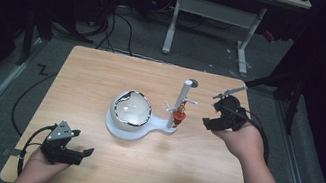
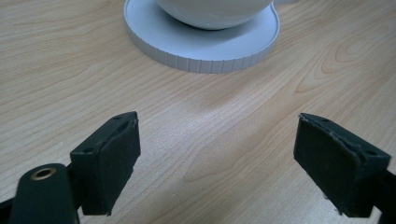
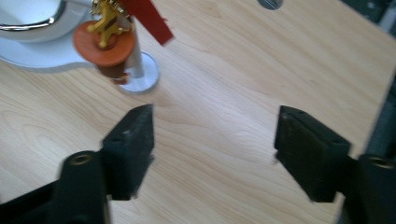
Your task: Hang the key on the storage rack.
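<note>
Both claws gape empty, left claw (image 1: 81,150) parked near-left on the counter (image 1: 103,76), right claw (image 1: 207,122) beside the stand's (image 1: 184,100) orange ornament (image 1: 178,116) (perhaps lining up a grab).

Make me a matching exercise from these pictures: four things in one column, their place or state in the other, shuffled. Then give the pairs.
Things:
1. white round bowl with a dark rim
2. small orange-red ornament
3. left claw
4. right claw

Places or states:
A. open, near the table's front left corner
B. hanging beside the grey upright post
C. open, just right of the post
D. sitting on the pale grey round base

Pairs: 1-D, 2-B, 3-A, 4-C
</note>
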`<state>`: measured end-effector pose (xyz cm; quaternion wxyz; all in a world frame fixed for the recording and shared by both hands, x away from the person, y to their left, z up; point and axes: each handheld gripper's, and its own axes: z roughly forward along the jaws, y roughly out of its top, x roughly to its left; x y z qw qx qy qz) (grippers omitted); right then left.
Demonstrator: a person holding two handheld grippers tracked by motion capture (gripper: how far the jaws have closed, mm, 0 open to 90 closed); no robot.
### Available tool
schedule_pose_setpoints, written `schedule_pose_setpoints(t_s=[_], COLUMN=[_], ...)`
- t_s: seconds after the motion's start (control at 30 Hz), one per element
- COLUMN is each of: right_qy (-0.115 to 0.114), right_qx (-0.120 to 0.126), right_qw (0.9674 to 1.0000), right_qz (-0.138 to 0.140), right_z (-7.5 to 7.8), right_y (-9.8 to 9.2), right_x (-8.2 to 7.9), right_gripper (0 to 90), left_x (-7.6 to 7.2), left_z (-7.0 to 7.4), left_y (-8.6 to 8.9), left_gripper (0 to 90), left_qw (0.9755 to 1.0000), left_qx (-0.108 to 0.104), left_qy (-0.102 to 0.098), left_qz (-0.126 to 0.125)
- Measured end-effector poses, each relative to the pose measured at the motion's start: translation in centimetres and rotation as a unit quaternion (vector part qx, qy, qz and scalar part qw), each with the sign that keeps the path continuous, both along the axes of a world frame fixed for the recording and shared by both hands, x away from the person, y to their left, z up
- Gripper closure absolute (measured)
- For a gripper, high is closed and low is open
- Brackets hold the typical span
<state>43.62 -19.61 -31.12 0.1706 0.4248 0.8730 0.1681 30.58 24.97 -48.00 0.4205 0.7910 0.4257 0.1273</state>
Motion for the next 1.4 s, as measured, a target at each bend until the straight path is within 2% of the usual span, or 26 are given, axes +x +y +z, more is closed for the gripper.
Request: schedule_pose_setpoints(t_s=[0.07,0.1,0.2,0.27,0.33,0.4,0.47,0.63,0.73,0.77,0.8,0.87,0.93,1.07,1.23,1.4], right_qy=[-0.001,-0.005,-0.012,-0.015,-0.028,-0.037,-0.044,-0.079,-0.087,-0.082,-0.068,-0.067,-0.076,-0.089,-0.089,-0.098], right_qx=[0.017,0.018,0.032,0.052,0.062,0.077,0.100,0.095,0.091,0.092,0.093,0.094,0.085,0.116,0.116,0.108], right_qw=[0.9999,0.9998,0.9993,0.9984,0.9974,0.9958,0.9926,0.9889,0.9877,0.9882,0.9911,0.9916,0.9923,0.9874,0.9880,0.9879], right_qz=[-0.003,-0.002,-0.012,-0.018,-0.024,-0.032,-0.053,-0.084,-0.093,-0.091,-0.067,-0.059,-0.049,-0.060,-0.051,-0.053], right_z=[-1.2,-1.7,-3.8,-5.2,-6.6,-8.1,-9.8,-13.5,-15.7,-16.0,-16.2,-16.2,-16.2,-15.8,-15.9,-15.9], right_y=[-0.6,-0.8,-1.7,-2.2,-2.7,-3.3,-4.1,-5.4,-6.4,-6.6,-6.7,-6.7,-6.9,-7.1,-6.6,-6.5], right_x=[-0.5,-0.8,-1.8,-2.7,-3.8,-5.0,-6.3,-8.9,-9.9,-10.0,-10.0,-10.1,-10.0,-9.5,-9.0,-9.2], right_gripper=[22.8,20.9,19.3,17.9,16.8,15.3,15.1,10.5,6.8,5.2,4.1,2.9,1.3,0.6,0.4,0.1], left_x=[0.0,0.1,0.1,0.2,0.3,0.3,0.4,0.7,0.8,0.9,0.8,0.7,0.5,0.0,-0.6,-0.1], left_z=[-0.1,-0.2,-0.2,-0.2,-0.2,-0.3,-0.3,-0.2,-0.1,-0.1,-0.2,-0.3,-0.5,-0.5,-0.2,0.0], left_y=[0.0,0.1,0.1,0.2,0.2,0.1,0.1,-0.2,-0.1,-0.2,-0.3,-0.4,-0.3,0.3,1.3,1.1], left_gripper=[15.2,15.1,14.6,14.3,14.3,14.3,14.3,14.2,13.8,13.8,14.2,14.2,13.7,12.9,12.8,12.0], left_qw=[1.0000,1.0000,0.9999,0.9998,0.9998,0.9998,0.9998,0.9999,0.9999,0.9999,0.9998,0.9997,0.9997,0.9993,0.9990,0.9991], left_qx=[-0.002,-0.001,0.001,-0.001,0.001,0.003,0.003,0.011,0.009,0.009,0.013,0.021,0.024,0.029,0.021,0.014], left_qy=[0.001,0.002,0.001,0.001,0.001,0.001,0.001,-0.004,-0.008,-0.007,-0.010,-0.009,-0.002,0.000,-0.004,-0.010], left_qz=[0.003,0.007,0.013,0.017,0.020,0.020,0.019,0.007,0.011,0.011,0.009,0.007,0.010,0.023,0.040,0.038])
